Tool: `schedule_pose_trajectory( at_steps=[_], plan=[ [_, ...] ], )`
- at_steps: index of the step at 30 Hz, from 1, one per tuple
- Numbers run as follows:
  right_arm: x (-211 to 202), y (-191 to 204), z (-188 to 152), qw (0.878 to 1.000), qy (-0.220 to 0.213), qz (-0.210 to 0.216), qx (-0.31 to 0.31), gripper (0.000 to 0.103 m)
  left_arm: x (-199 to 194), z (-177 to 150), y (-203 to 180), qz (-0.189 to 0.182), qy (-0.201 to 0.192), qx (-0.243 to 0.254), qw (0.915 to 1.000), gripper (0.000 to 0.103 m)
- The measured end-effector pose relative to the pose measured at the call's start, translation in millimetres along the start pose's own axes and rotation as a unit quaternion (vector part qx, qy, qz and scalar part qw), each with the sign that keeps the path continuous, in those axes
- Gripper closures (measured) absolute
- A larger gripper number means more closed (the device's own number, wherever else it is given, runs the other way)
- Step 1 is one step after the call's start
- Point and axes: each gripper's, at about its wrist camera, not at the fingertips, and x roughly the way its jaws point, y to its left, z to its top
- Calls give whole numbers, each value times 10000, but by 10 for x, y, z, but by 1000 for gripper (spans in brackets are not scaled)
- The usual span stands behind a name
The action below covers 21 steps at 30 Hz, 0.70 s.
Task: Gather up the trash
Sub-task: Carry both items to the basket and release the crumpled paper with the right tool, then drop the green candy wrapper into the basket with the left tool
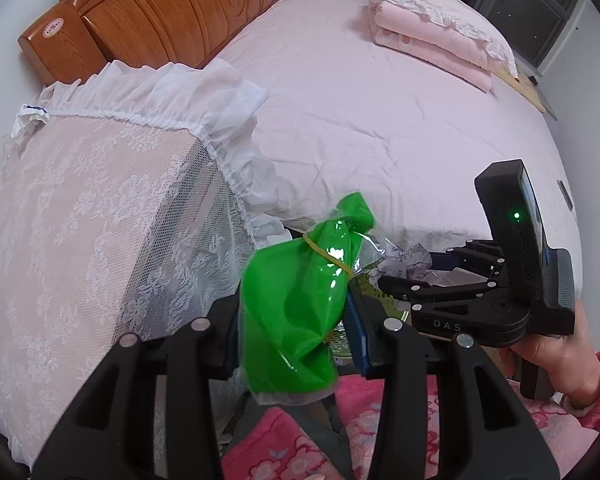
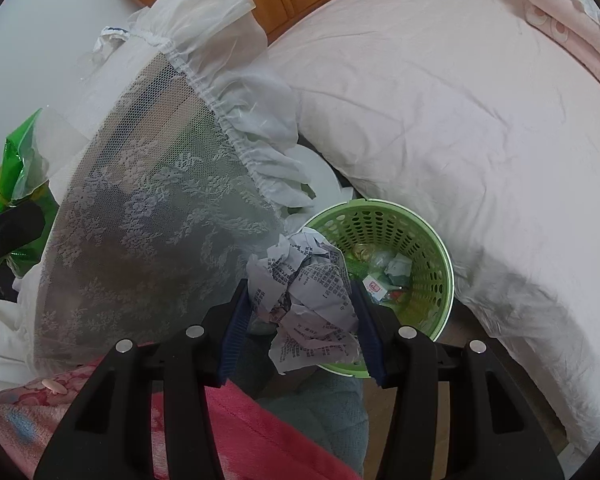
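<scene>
My left gripper (image 1: 296,316) is shut on a green plastic bag (image 1: 300,300) tied with a yellow rubber band, held in the air beside the lace-covered stand. My right gripper (image 2: 300,320) is shut on a crumpled ball of printed paper (image 2: 304,300), held just above the near rim of a green perforated waste basket (image 2: 412,224). The basket stands on the floor between the stand and the bed and holds several scraps. In the left wrist view the right gripper (image 1: 396,276) shows at the right with the paper (image 1: 404,260) at its tips. The green bag (image 2: 16,176) shows at the right wrist view's left edge.
A stand under a white lace cover (image 1: 100,220) fills the left side. A bed with a pale pink sheet (image 1: 380,120) lies at the right, with folded pink bedding (image 1: 432,48) on it and a wooden headboard (image 1: 172,12) behind. Pink patterned clothing (image 1: 400,420) is at the bottom.
</scene>
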Motion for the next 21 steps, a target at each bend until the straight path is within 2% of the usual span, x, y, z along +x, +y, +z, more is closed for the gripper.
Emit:
schedule_pose_trajectory(
  at_steps=[6,7,9,10,11,21],
  plan=[
    [64,46,6,9997,158,-68,-189,52,25,-1,-32,13,28,-34,10000,62],
    [88,55,8,9995,208,-131,-212,48,27,0,-40,16,31,-41,10000,62],
    [114,85,6,9988,231,-337,-282,30,33,1,-36,19,42,-54,10000,62],
    [118,105,1,9981,227,-450,-347,17,36,1,-35,22,47,-61,10000,62],
    [123,128,-4,9978,231,-496,-377,13,38,-1,-35,24,53,-66,10000,62],
    [112,68,-12,9977,241,-554,-296,11,41,-22,-26,20,76,-65,9999,62]
  ],
)
